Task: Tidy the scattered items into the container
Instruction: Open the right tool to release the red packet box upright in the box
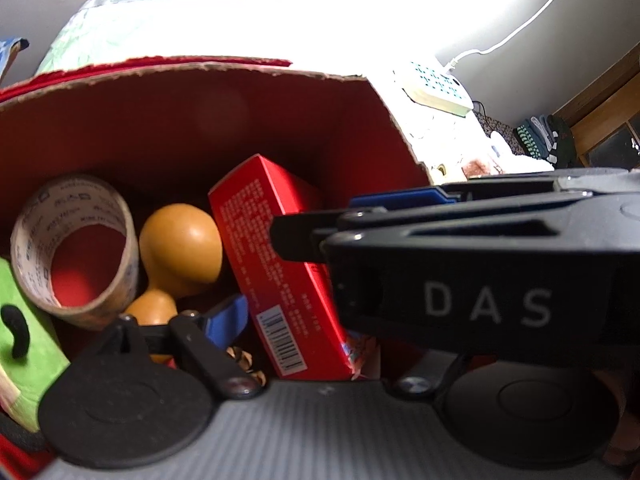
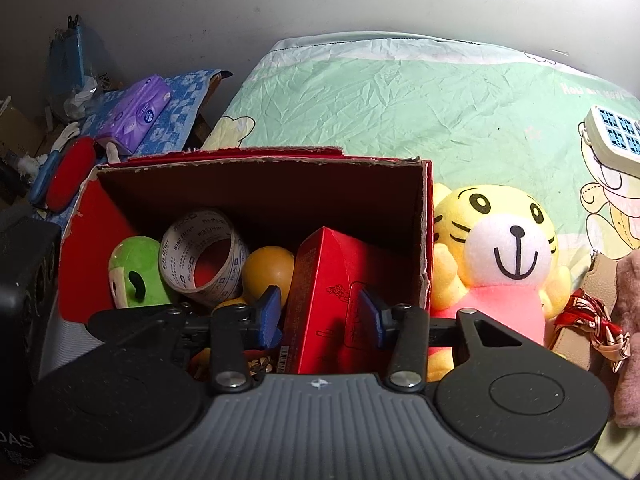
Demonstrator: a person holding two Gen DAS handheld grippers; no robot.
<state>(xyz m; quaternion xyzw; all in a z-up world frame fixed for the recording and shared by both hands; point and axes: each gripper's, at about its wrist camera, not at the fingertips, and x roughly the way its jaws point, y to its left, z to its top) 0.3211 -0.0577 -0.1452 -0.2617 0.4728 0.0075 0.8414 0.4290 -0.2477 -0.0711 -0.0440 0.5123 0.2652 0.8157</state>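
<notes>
Inside 1 cardboard box [image 2: 264,196]: 1 tape roll [image 2: 202,258], 1 green plush [image 2: 136,272], 1 gourd [image 2: 266,272], 1 red carton [image 2: 332,300]. Outside it: 1 yellow tiger plush [image 2: 504,256], 1 power strip [image 2: 612,136], 1 purple tissue pack [image 2: 136,114], 1 ribboned strap [image 2: 592,320].

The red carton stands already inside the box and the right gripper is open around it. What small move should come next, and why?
Probably lift the right gripper straight up and out. Its jaws stand open on both sides of the red carton, which already rests inside the cardboard box, while the yellow plush tiger lies outside the box beside its right wall.
</notes>
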